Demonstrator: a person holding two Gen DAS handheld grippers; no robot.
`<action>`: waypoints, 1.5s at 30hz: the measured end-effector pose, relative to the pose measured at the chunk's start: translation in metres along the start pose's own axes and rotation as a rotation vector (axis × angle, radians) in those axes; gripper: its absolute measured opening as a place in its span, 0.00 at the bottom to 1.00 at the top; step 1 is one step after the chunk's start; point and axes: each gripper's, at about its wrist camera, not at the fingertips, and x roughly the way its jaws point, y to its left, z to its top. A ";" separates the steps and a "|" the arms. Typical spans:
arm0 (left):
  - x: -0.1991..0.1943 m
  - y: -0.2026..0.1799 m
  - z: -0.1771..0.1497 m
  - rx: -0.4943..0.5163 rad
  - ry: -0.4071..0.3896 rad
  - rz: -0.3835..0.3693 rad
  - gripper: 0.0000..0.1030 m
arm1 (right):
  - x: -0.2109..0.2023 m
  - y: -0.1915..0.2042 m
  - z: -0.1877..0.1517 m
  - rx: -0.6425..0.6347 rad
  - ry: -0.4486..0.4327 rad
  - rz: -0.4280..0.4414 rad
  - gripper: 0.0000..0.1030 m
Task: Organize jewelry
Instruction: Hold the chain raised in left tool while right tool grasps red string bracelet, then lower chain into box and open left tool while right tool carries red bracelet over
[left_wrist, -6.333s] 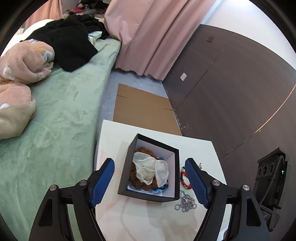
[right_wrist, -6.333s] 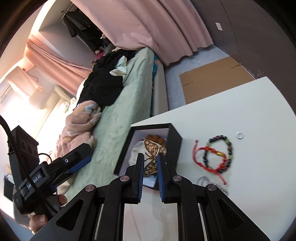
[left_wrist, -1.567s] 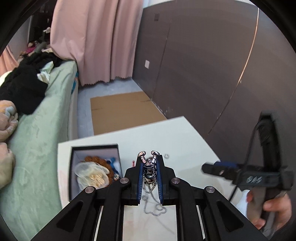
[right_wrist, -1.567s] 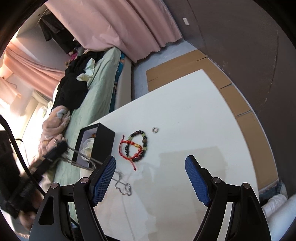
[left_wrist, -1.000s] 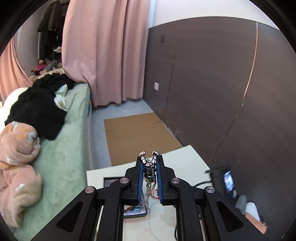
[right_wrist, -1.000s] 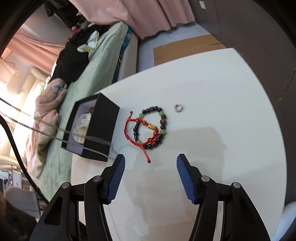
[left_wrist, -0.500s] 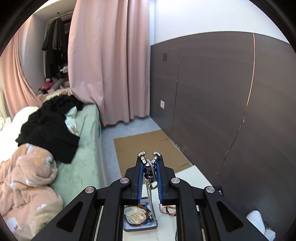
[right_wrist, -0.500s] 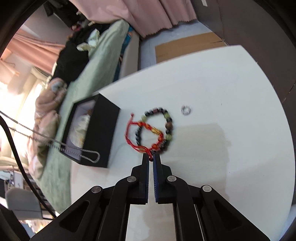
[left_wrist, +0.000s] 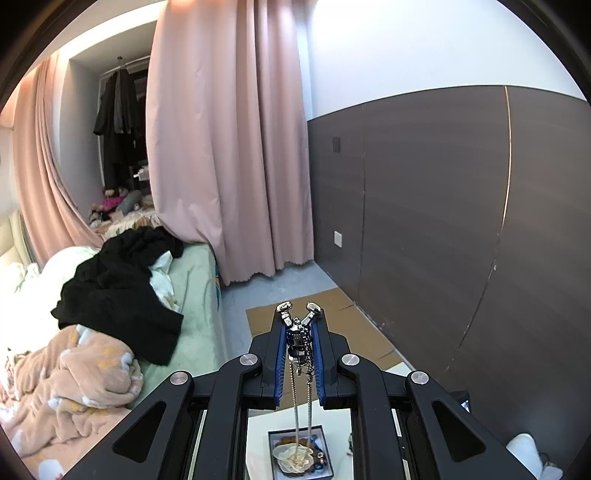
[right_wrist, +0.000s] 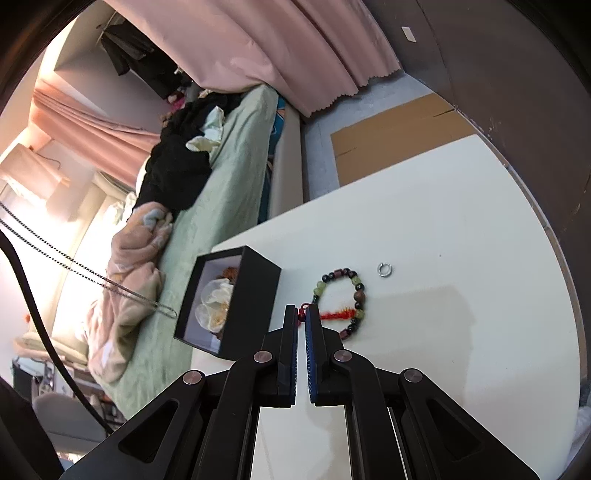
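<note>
My left gripper (left_wrist: 299, 319) is shut on a silver pendant necklace (left_wrist: 298, 338) and holds it high above the table. Its chain (left_wrist: 302, 410) hangs straight down over the open black jewelry box (left_wrist: 300, 456) far below. In the right wrist view the same chain (right_wrist: 88, 275) dangles left of the box (right_wrist: 255, 295), which holds a white flower piece (right_wrist: 216, 299). My right gripper (right_wrist: 301, 312) is shut on the red cord bracelet (right_wrist: 334, 315), which lies inside a beaded bracelet (right_wrist: 354, 291) on the white table (right_wrist: 461, 240). A small silver ring (right_wrist: 385, 269) lies to its right.
A bed with a green sheet (right_wrist: 221, 192), black clothes (left_wrist: 118, 288) and a pink blanket (left_wrist: 70, 384) runs along the table's left side. Flat cardboard (right_wrist: 395, 129) lies on the floor beyond the table. A dark panelled wall (left_wrist: 443, 221) stands on the right.
My left gripper has risen with the necklace, so the box looks smaller beneath it. My right gripper closed on the red cord bracelet half a second ago and stays shut on it.
</note>
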 end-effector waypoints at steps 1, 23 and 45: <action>0.000 0.000 0.000 0.000 0.000 0.001 0.13 | -0.001 0.001 0.000 -0.002 -0.004 0.003 0.06; 0.091 0.021 -0.100 -0.130 0.200 -0.044 0.13 | -0.038 0.028 0.009 -0.061 -0.170 0.154 0.06; 0.155 0.045 -0.212 -0.480 0.433 -0.263 0.62 | -0.019 0.058 0.014 -0.061 -0.212 0.244 0.06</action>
